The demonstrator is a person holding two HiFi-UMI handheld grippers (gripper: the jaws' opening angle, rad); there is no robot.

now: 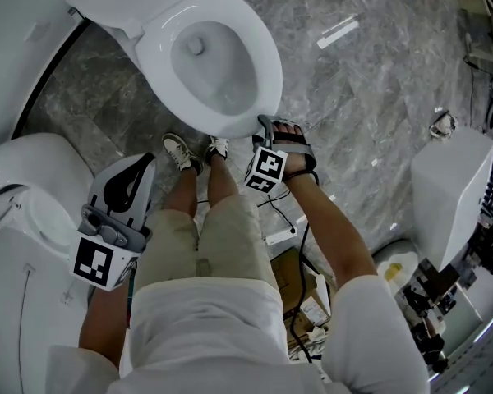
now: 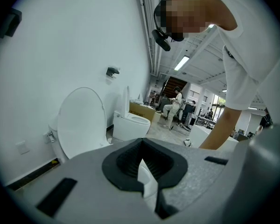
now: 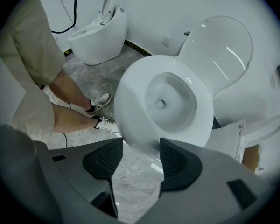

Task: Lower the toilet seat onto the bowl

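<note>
Left gripper (image 1: 142,167): your idle hand, jaws pressed together, nothing clearly between them, well apart from the bowl (image 3: 130,135), off its front left. Toilet seat (image 1: 267,68): apparently lying flat on the bowl, long axis running from hinge toward you, lid (image 3: 224,50) upright behind. Right gripper (image 1: 277,130): the nearer one, jaws spread and empty, just beside the bowl's front rim, with the seat straight ahead of them.

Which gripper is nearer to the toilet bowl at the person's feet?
Right. The right gripper is at the toilet bowl's front rim; the left gripper hangs back beside the person's thigh.
</note>
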